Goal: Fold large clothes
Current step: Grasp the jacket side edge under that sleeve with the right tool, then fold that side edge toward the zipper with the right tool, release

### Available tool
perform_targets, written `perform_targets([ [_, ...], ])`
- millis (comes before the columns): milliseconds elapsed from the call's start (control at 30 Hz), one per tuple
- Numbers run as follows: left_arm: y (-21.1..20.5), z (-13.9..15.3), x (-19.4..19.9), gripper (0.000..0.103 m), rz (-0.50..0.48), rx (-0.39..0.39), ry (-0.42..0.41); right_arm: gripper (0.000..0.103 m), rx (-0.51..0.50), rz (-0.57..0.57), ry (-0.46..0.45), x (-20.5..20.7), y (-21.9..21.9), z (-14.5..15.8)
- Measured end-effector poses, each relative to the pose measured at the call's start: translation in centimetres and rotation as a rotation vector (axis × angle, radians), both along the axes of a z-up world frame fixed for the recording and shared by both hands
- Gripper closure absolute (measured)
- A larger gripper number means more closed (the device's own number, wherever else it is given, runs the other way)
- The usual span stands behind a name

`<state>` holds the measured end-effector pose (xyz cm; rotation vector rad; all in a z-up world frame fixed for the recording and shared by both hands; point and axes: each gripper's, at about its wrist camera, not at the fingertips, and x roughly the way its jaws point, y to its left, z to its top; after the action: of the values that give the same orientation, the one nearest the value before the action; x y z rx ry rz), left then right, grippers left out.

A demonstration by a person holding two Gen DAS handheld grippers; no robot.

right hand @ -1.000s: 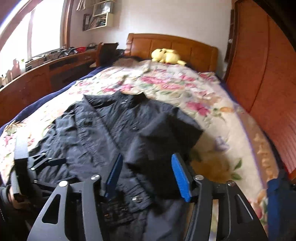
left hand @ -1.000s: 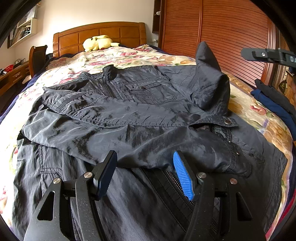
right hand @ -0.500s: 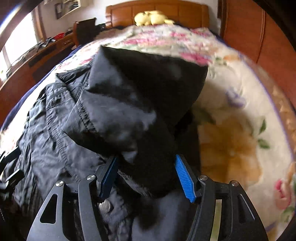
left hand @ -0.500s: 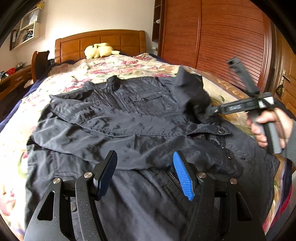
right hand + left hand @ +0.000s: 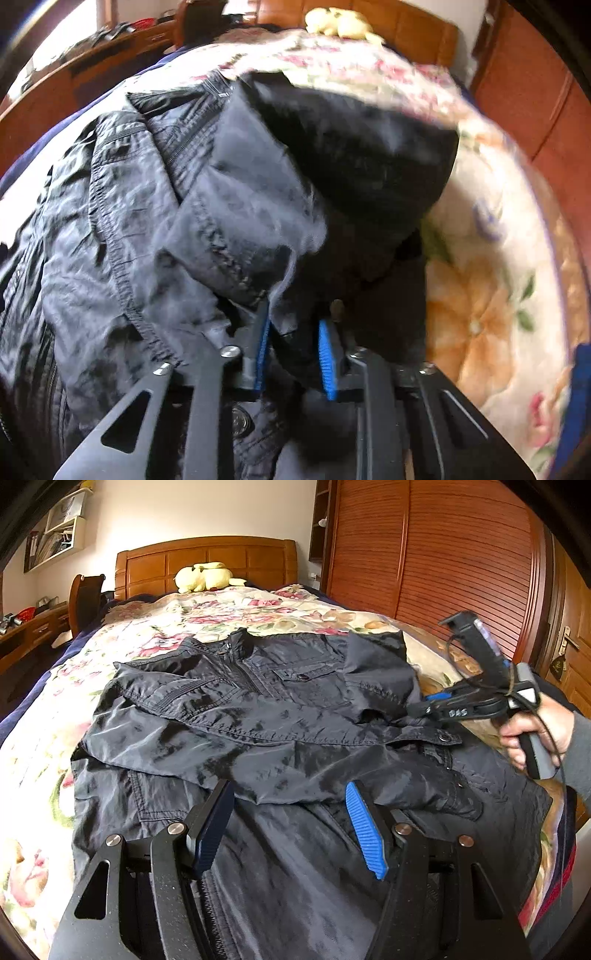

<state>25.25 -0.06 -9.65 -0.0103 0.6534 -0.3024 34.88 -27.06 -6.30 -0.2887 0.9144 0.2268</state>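
A dark grey jacket (image 5: pixel 258 723) lies front-up on the flowered bed, one sleeve folded across its chest. My left gripper (image 5: pixel 288 830) is open and empty, hovering over the jacket's lower hem. My right gripper (image 5: pixel 293 350) has its jaws closing on a raised fold of the jacket's right shoulder and sleeve (image 5: pixel 295 206); fabric sits between the blue pads (image 5: pixel 327 358). The right gripper also shows in the left wrist view (image 5: pixel 424 705), at the jacket's right edge, held by a hand.
The flowered bedspread (image 5: pixel 229 616) covers the bed. A yellow plush toy (image 5: pixel 203 576) sits at the wooden headboard. A wooden wardrobe (image 5: pixel 443 554) stands on the right, a desk (image 5: pixel 29 627) on the left. Blue cloth (image 5: pixel 580 387) lies at the right edge.
My right gripper has come down from above the bed to the jacket's raised shoulder fold and narrowed its jaws around it. The left gripper has stayed open over the hem.
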Motion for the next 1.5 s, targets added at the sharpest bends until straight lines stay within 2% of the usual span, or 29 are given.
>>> perform_targets([
  [200, 1.5, 0.3, 0.0, 0.039, 0.034, -0.006, -0.007, 0.088, 0.049, 0.055, -0.177, -3.3, 2.4, 6.1],
  [333, 2.8, 0.4, 0.2, 0.039, 0.065, -0.022, -0.002, 0.088, 0.064, 0.142, -0.237, -6.7, 5.3, 8.8],
  [567, 5.3, 0.8, -0.3, 0.039, 0.128, -0.026, -0.018, 0.088, 0.098, 0.274, -0.238, -12.7, 8.9, 9.9],
  [667, 6.5, 0.6, -0.3, 0.039, 0.157, -0.042, -0.009, 0.088, 0.104, 0.285, -0.213, -13.8, 8.7, 9.6],
  [700, 6.7, 0.5, -0.3, 0.039, 0.162, -0.047, -0.006, 0.087, 0.108, 0.279, -0.203, -14.0, 8.1, 9.7],
  [800, 6.8, 0.4, -0.3, 0.039, 0.169, -0.049, -0.003, 0.075, 0.136, 0.265, -0.172, -14.4, 6.6, 9.9],
  [933, 6.2, 0.2, -0.5, 0.039, 0.162, -0.015, -0.010, 0.063, 0.146, 0.232, -0.197, -15.4, 5.8, 11.3],
  [1000, 5.8, 0.1, -0.5, 0.039, 0.156, 0.007, -0.010, 0.060, 0.148, 0.212, -0.213, -15.9, 5.3, 11.6],
  [1167, 5.2, -0.1, -0.4, 0.039, 0.147, 0.034, -0.008, 0.059, 0.110, 0.161, -0.231, -17.2, 4.2, 10.2],
  [1500, 4.4, 0.0, -0.7, 0.039, 0.139, 0.052, -0.017, 0.059, 0.059, 0.005, -0.151, -14.1, 0.9, 2.1],
])
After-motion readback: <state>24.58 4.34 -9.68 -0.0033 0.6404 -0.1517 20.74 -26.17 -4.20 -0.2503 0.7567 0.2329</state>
